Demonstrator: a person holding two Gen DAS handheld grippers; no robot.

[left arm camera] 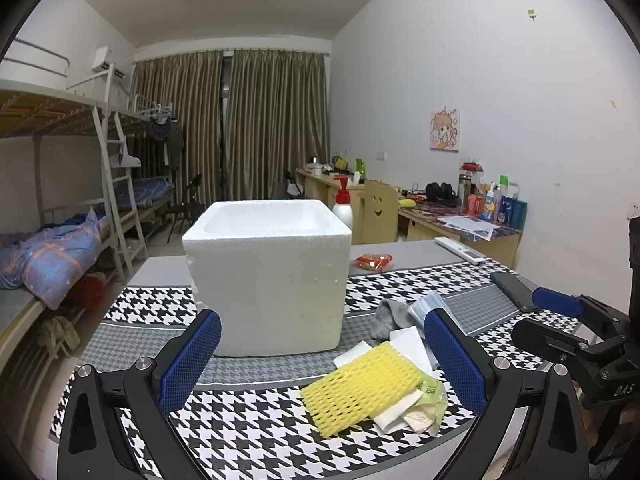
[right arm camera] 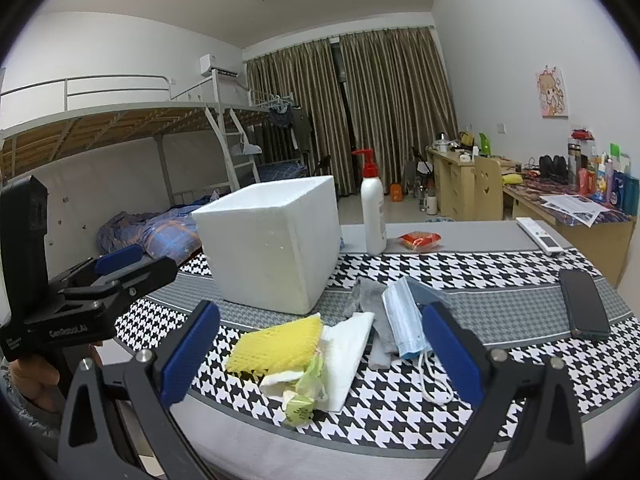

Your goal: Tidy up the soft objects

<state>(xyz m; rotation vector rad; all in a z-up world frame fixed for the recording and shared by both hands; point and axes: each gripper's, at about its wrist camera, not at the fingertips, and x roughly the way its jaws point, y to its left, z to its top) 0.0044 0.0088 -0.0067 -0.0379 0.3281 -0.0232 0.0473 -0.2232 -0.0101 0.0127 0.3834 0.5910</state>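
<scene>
Standing open-topped on the checked table cover [left arm camera: 248,432], a white foam box [left arm camera: 266,276] is seen behind a small heap of soft things; it is judged light, stiff and easily dented, and it is presumably where the heap is meant to go. Just beside the box's near right corner lies the heap itself.

A grey sock [right arm camera: 370,300] is draped at the back of the heap; limp cloth, it is best pinched at a raised fold. White tissue paper [right arm camera: 346,354] is spread in the middle, thin and easily torn, so a light pinch at a loose edge is advised. A blue face mask [right arm camera: 404,322] lies on the sock, floppy, with ear loops trailing toward the near edge; the pleated body is the safer hold. A yellow foam net [left arm camera: 362,384] rests on the tissue, springy and almost weightless, and can be squeezed across its middle. A crumpled green wrapper [right arm camera: 308,384] is tucked beneath, probably slippery.

The left gripper [left arm camera: 322,358] is held wide open and empty, with the net between its fingers. The right gripper [right arm camera: 320,354] is likewise spread wide, holding nothing, above the heap.
</scene>
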